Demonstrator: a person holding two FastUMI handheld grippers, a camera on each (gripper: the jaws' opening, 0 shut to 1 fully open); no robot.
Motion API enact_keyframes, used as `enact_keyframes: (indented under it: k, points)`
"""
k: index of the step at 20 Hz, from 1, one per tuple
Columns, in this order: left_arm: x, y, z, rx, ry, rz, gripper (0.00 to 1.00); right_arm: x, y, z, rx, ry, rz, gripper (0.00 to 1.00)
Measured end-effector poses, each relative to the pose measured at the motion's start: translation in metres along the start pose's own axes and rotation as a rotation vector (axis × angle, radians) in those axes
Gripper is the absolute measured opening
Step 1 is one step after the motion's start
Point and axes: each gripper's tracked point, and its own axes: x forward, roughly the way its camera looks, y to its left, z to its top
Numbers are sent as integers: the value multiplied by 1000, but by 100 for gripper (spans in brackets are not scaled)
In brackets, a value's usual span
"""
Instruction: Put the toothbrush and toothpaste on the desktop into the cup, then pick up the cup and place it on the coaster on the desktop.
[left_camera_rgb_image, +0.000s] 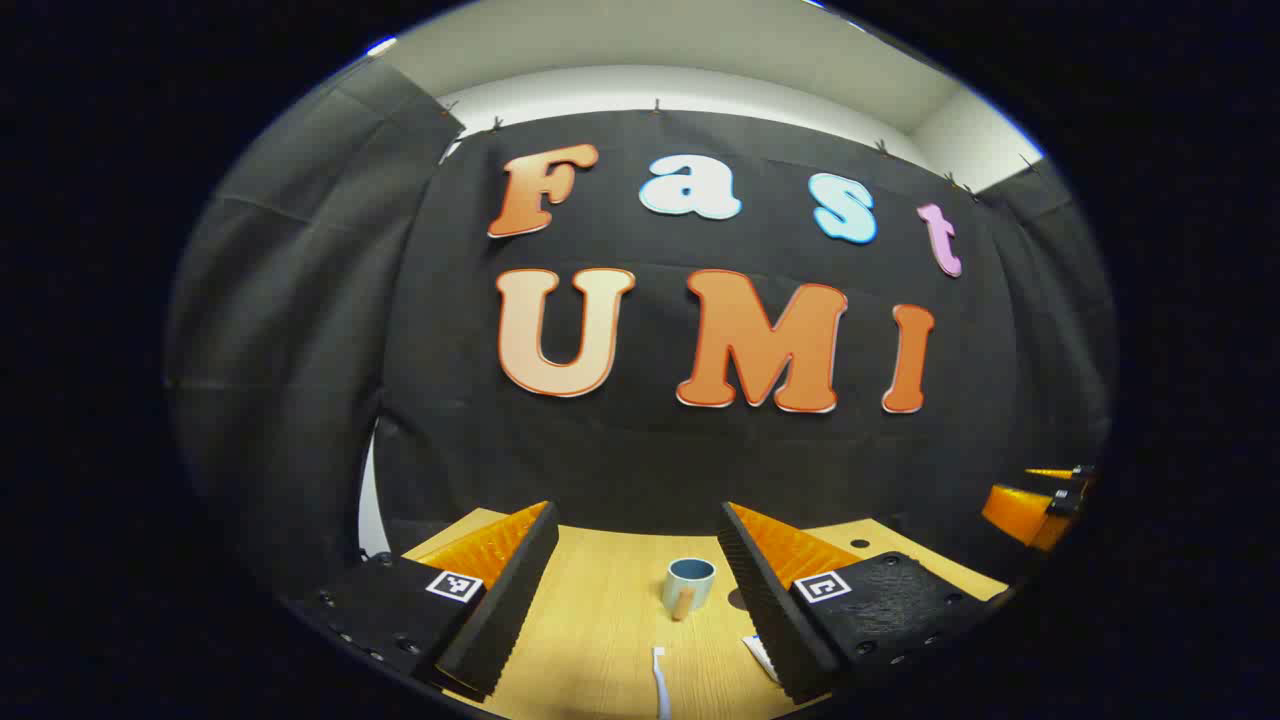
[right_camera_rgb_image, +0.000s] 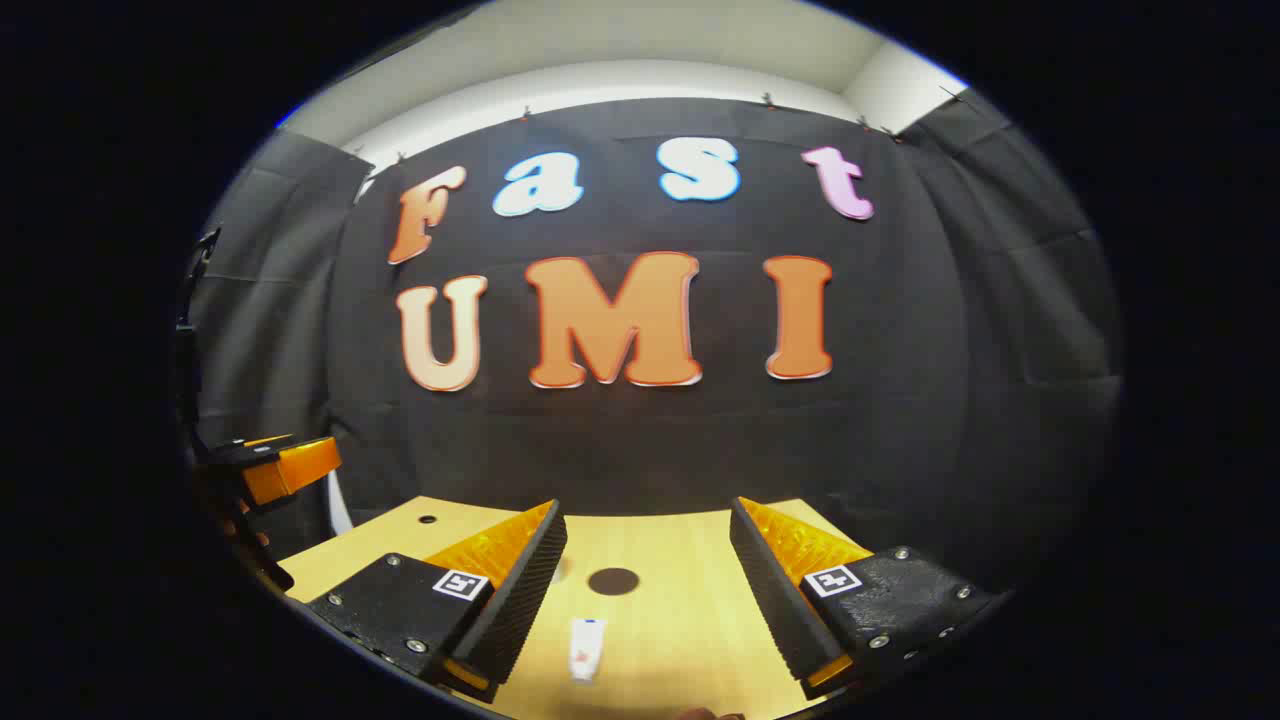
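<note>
Matt wood-grain desktop (left_camera_rgb_image: 600, 620), glossy cup (left_camera_rgb_image: 689, 583), smooth toothpaste (right_camera_rgb_image: 586, 645) tube

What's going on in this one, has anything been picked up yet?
Nothing is held yet. Both grippers hover open above the wooden desktop. In the left gripper view, the left gripper faces the blue cup, with the toothbrush lying on the desk in front of it. In the right gripper view, the right gripper has the toothpaste lying between its fingers and the dark round coaster beyond.
</note>
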Motion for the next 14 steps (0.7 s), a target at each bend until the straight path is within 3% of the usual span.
enact_keyframes:
  k: [4,14]
  points:
    - [10,31,5,4,6,74,97,15,36,1,112,34,97,99]
    - [38,-7,6,80,5,49,97,48,-1,2,64,69,71,99]
